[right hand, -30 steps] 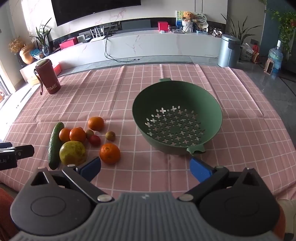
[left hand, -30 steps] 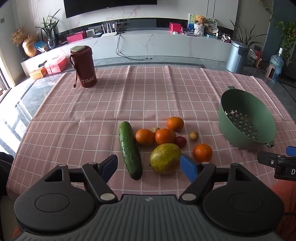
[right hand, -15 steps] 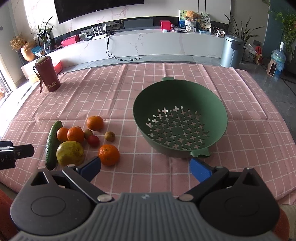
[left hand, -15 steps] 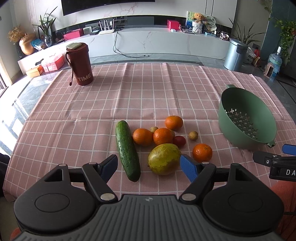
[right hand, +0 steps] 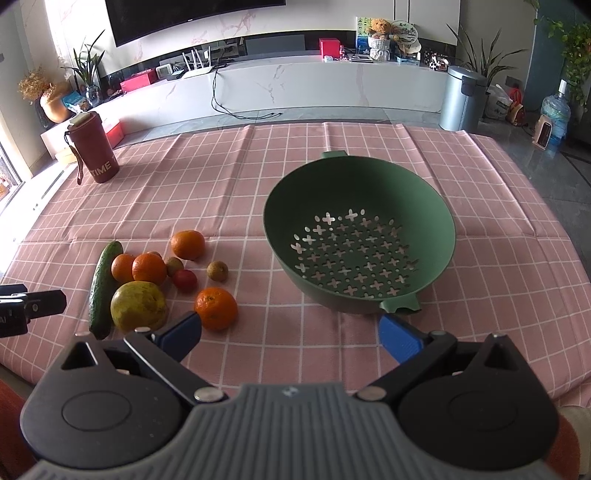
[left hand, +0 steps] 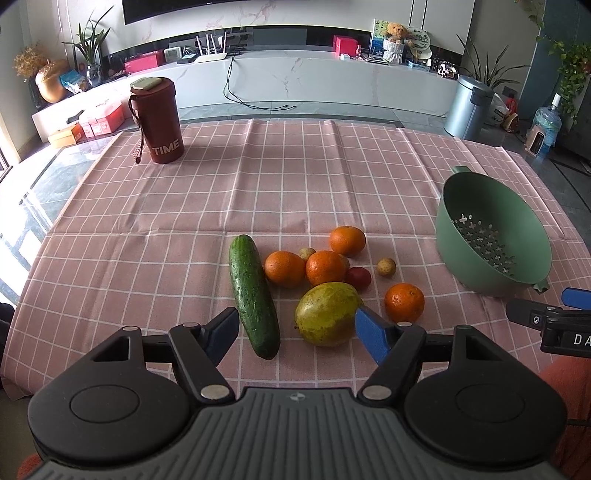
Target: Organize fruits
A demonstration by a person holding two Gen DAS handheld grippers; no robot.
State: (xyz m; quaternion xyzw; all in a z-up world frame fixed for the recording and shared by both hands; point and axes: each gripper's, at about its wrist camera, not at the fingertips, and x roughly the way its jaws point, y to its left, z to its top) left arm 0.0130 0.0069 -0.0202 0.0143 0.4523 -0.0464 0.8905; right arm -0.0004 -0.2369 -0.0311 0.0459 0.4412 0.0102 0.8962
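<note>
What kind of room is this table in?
Most likely a home living room: a big dark TV hangs on the marble wall above a long white console, with houseplants and a teddy bear around.

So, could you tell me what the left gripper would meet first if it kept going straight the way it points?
Most likely the big yellow-green fruit, or the cucumber beside it: both lie just ahead of the left gripper, whose jaws are closing with nothing between them. Depth is unclear.
</note>
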